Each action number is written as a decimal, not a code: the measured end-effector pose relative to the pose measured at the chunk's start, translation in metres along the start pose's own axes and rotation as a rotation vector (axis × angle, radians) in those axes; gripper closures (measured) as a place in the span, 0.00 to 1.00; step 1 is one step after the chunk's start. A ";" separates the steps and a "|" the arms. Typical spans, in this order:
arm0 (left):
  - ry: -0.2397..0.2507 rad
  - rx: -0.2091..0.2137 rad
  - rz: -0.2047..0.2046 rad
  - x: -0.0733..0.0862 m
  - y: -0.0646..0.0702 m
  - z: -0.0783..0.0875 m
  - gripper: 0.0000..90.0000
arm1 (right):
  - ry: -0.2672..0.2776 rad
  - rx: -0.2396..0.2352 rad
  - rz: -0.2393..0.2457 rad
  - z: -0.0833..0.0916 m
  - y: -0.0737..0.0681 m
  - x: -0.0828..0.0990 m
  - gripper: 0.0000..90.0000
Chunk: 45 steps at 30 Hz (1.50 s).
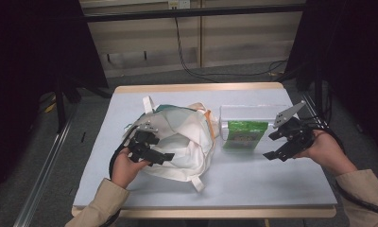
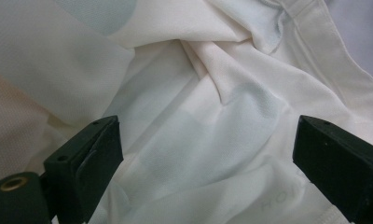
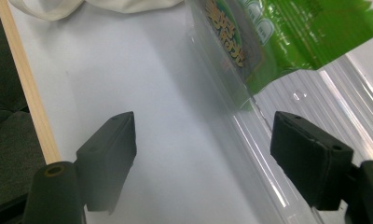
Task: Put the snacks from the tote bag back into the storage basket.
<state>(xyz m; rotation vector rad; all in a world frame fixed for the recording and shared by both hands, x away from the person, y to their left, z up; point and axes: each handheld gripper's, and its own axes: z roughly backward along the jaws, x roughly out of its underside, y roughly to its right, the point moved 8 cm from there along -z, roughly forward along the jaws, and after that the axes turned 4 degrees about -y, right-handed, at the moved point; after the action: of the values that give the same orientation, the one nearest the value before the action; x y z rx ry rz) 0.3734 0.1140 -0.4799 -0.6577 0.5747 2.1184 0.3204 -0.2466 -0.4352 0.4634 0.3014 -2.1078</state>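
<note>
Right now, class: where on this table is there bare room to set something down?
Free: the near strip of the table, between the cloth bag and the front edge. Crowded: the bag at left and the clear tray holding the green packet at right.

my sleeves (image 1: 99, 201): beige, long
my grippers: left gripper (image 1: 162, 156), right gripper (image 1: 272, 145), both black, grey plates, black cables

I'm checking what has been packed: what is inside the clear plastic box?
A green packet lies in the clear box, its printed front facing up. Whatever sits beneath the packet is covered, and the cloth bag beside the box hides its own contents.
</note>
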 end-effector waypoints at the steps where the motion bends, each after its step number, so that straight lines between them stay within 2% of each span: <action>1: -0.002 0.002 0.001 0.000 0.000 0.000 0.09 | 0.004 -0.005 0.006 0.000 -0.001 0.000 0.24; 3: -0.017 0.006 -0.002 0.001 0.000 0.001 0.09 | 0.007 -0.010 0.007 0.000 -0.003 0.001 0.24; 5: 0.000 0.000 0.001 0.000 0.000 0.000 0.09 | 0.011 -0.012 0.009 0.000 -0.005 0.002 0.24; 21: 0.003 0.002 0.001 0.000 0.000 0.000 0.09 | 0.025 -0.029 0.017 -0.007 -0.016 0.010 0.22; 28: -0.001 0.000 0.001 0.000 -0.001 0.001 0.09 | 0.038 -0.041 0.017 -0.013 -0.021 0.012 0.22; 33: 0.003 0.001 -0.001 -0.001 0.000 0.001 0.08 | 0.056 -0.047 0.037 -0.018 -0.025 0.010 0.21; 42: 0.004 0.003 0.000 0.000 0.000 0.001 0.08 | 0.067 -0.056 0.023 -0.026 -0.030 0.010 0.21; 45: 0.004 0.004 -0.003 -0.001 0.001 0.001 0.08 | 0.068 -0.049 0.039 -0.029 -0.030 0.011 0.21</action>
<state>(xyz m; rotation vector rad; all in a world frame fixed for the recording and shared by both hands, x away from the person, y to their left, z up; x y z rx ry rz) 0.3730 0.1135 -0.4789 -0.6604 0.5798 2.1128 0.2956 -0.2270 -0.4653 0.5087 0.3793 -2.0446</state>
